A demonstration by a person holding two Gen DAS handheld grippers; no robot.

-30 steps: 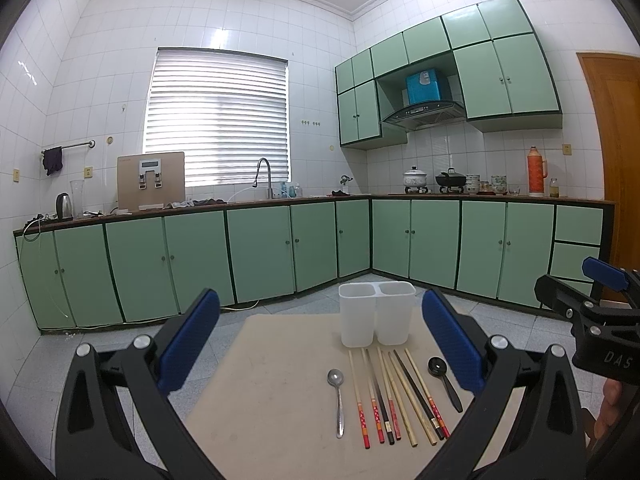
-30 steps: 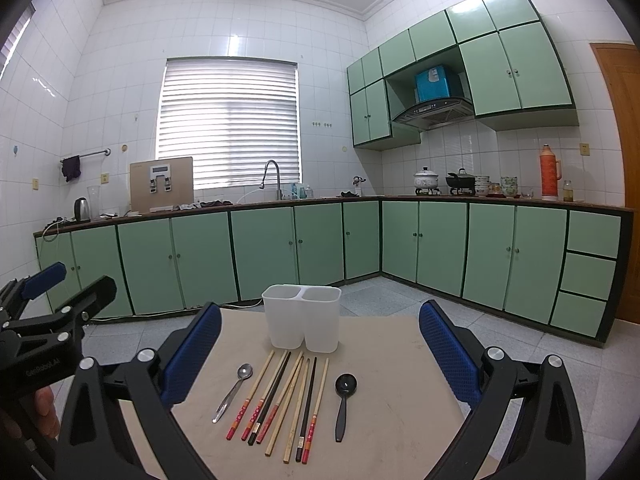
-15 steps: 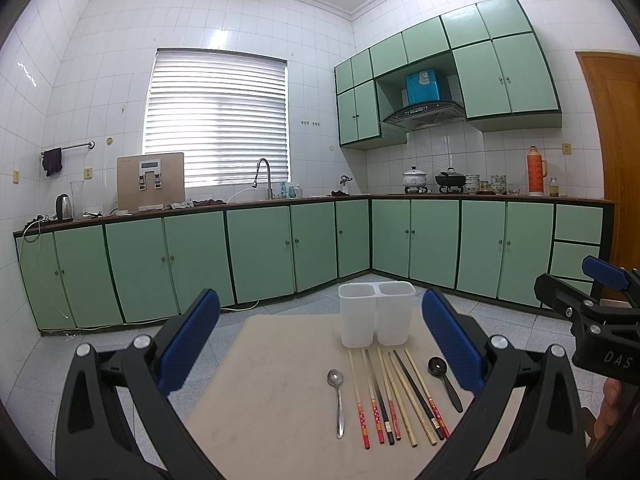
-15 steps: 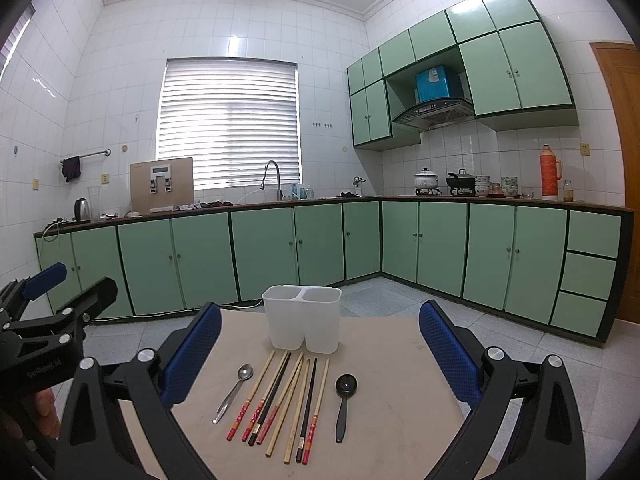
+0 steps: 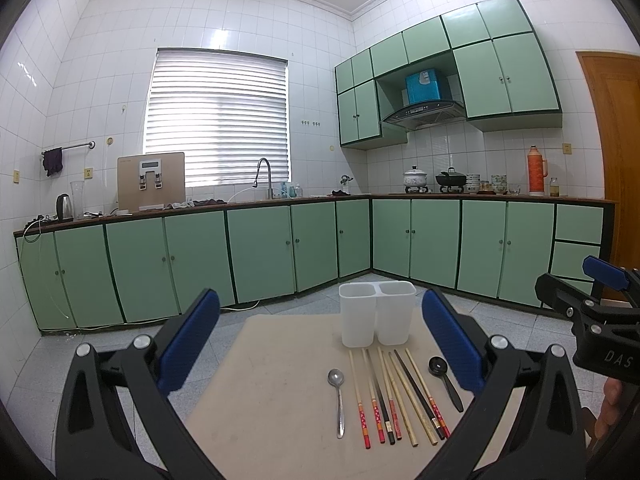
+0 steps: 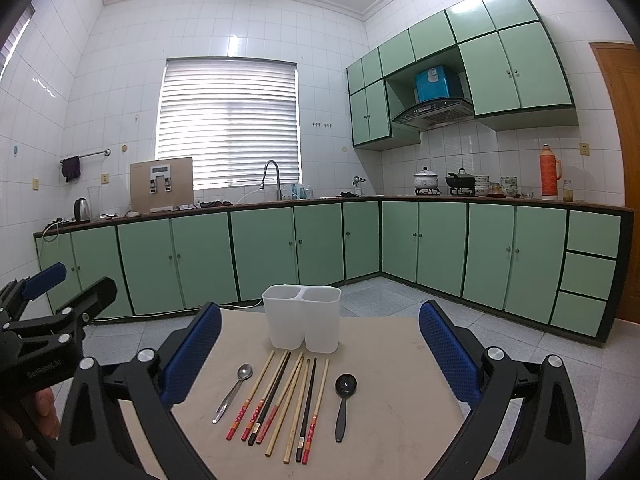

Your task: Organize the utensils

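Nothing picked yet, judging by the layout. Left gripper is held wide apart and empty, raised over the near left of the beige table; right gripper likewise spread and empty, over the near edge. On the table, left to right: a metal spoon lying flat, bowl toward the far side; beside it a fanned row of chopsticks, some with red patterned near ends, some plain bamboo, two black, several touching or overlapping at the near ends; then a black spoon slightly apart on the right. The white two-compartment holder is stood upright just beyond the far tips of the chopsticks, both compartments apparently empty. Handling, as judged: everything light and rigid; the metal spoon is probably slick and low-lying, best pinched across the handle mid-length. Chopsticks are thin and liable to roll or drag neighbours, so an outer one should be taken near its middle. The holder looks light enough to tip if knocked.
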